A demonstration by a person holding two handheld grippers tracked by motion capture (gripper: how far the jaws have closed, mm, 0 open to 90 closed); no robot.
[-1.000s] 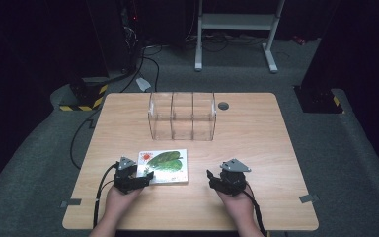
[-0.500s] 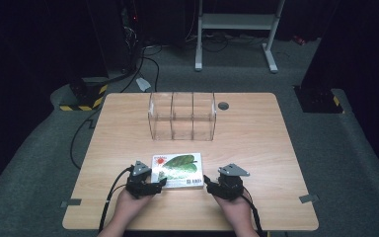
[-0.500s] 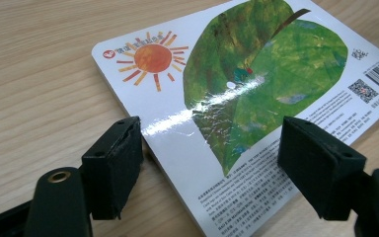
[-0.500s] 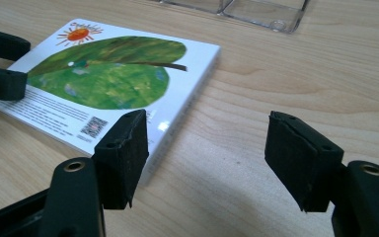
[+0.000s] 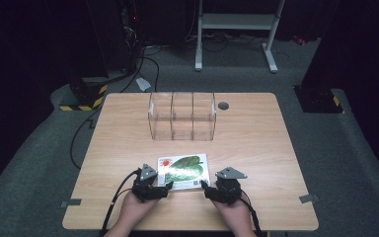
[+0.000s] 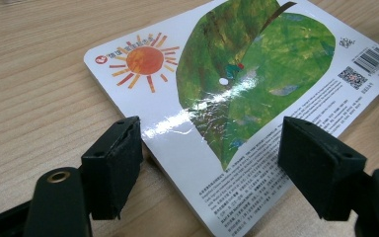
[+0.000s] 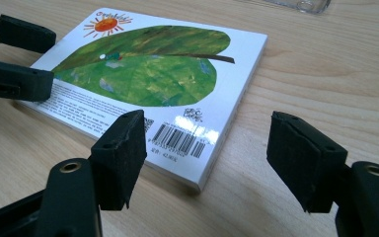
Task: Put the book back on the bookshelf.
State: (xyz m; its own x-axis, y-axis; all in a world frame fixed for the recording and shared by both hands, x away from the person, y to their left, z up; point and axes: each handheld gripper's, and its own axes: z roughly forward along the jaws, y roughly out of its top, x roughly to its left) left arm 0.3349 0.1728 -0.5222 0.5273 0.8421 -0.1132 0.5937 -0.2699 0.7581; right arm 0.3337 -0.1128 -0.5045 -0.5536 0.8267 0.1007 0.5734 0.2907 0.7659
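High view: a picture book (image 5: 183, 171) lies flat at the table's (image 5: 256, 148) six o'clock edge, back cover up, well short of the clear divided rack (image 5: 181, 115) at twelve o'clock. The left gripper (image 5: 167, 187) flanks the book's near-left corner, the right gripper (image 5: 205, 188) its near-right corner — both with jaws apart, nothing clamped. For a sound lift, each pair should straddle the book's near edge squarely before closing — a corner-only bite would likely let it pivot.
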